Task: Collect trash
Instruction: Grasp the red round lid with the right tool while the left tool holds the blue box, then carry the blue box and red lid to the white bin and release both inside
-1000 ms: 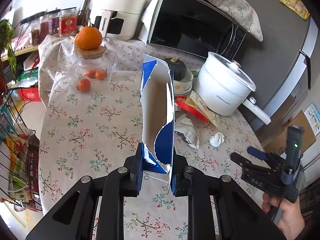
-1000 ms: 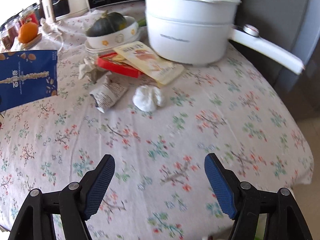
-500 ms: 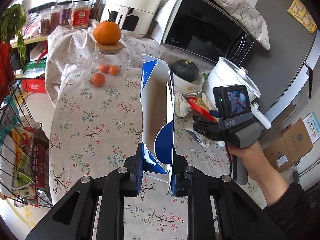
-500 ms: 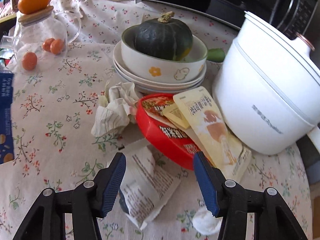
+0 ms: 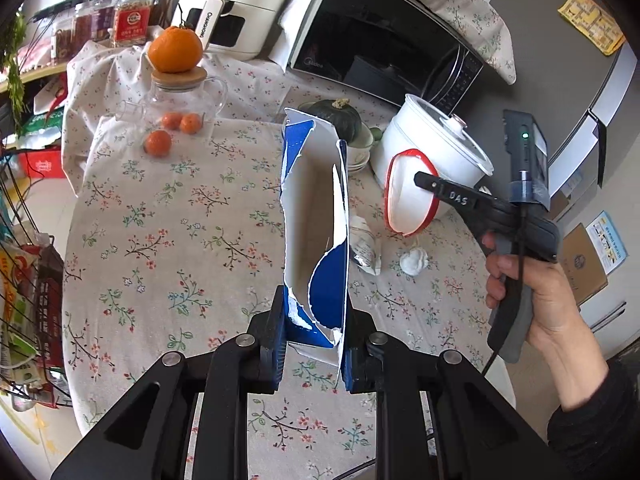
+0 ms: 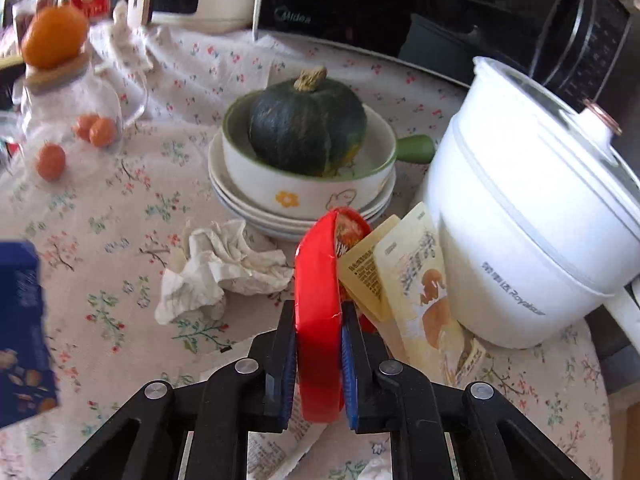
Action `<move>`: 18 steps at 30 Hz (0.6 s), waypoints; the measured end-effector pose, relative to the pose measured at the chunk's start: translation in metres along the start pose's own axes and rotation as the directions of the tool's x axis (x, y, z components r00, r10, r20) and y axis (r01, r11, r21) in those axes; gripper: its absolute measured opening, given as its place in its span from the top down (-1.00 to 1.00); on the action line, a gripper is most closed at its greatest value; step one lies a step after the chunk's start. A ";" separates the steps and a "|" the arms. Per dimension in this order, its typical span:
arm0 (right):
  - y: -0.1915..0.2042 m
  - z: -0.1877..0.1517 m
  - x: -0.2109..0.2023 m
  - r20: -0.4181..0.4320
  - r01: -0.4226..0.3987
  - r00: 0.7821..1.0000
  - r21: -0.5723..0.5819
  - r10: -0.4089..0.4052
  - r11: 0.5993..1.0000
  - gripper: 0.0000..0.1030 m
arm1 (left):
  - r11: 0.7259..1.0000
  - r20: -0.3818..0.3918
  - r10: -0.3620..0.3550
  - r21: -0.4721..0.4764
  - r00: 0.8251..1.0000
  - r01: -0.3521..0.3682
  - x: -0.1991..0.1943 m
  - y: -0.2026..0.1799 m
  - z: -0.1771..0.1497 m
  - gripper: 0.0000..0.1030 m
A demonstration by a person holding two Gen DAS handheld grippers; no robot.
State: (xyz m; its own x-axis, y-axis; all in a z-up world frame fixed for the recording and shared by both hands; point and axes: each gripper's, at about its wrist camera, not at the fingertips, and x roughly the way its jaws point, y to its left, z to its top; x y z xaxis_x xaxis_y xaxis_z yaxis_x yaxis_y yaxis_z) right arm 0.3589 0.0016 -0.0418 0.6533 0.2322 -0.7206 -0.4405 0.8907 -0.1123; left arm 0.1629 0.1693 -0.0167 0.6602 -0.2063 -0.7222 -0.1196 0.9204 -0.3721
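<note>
The left gripper (image 5: 314, 344) is clenching the torn lower end of a blue-and-white carton (image 5: 316, 236), its fingers (image 5: 276, 340) narrowed to a slim gap and pressing on both flat sides, so that the opened box is standing upright over the flowered tabletop (image 5: 160, 240), its pale cardboard inside facing the camera and its edges ragged. The right gripper (image 6: 319, 356) is closing its jaws on a glossy red plastic lid (image 6: 318, 300), a thin oval piece with a raised rim; the blue ribbed fingers (image 6: 349, 360) are pressing it edge-on from both sides, and it is hanging lifted in front of the white cooking pot (image 6: 520, 216). Just left of that pot a stack of white dishes (image 6: 304, 200) is holding a dark green, ribbed squash (image 6: 306, 128). In front of the pot two pale printed sachets (image 6: 416, 280), flat and slightly creased, are leaning beside the lid. Farther left of the pot a crumpled white napkin (image 6: 216, 268) is lying on the cloth, soft and wrinkled. In the left wrist view a small white paper wad (image 5: 414, 261) and a crinkled silver wrapper (image 5: 366, 246) are lying in front of the pot, near the carton.
</note>
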 end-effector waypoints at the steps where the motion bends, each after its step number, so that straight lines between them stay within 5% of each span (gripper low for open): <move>1: -0.006 -0.001 -0.014 0.015 -0.031 0.999 0.039 0.030 0.999 0.71 | 1.000 0.002 -0.007 0.002 1.000 0.007 -0.002 -0.003 -0.002 0.57; 8: -0.043 -0.024 -0.108 0.087 -0.128 0.990 0.173 0.114 0.977 0.71 | 0.995 -0.018 -0.090 0.039 0.996 0.091 -0.013 -0.035 -0.021 0.57; 18: -0.083 -0.131 -0.203 0.061 -0.023 0.998 0.211 0.011 0.977 0.71 | 0.959 -0.114 -0.234 0.133 0.966 0.248 -0.013 -0.097 -0.050 0.57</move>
State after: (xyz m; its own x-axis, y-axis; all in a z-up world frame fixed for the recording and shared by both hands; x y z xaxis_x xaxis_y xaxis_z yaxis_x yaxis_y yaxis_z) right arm 0.1824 -0.1711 0.0242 0.6850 0.2653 -0.6785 -0.3157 0.9475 0.0517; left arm 0.1289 0.0664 -0.0010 0.5807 -0.4523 -0.6769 0.1481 0.8763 -0.4585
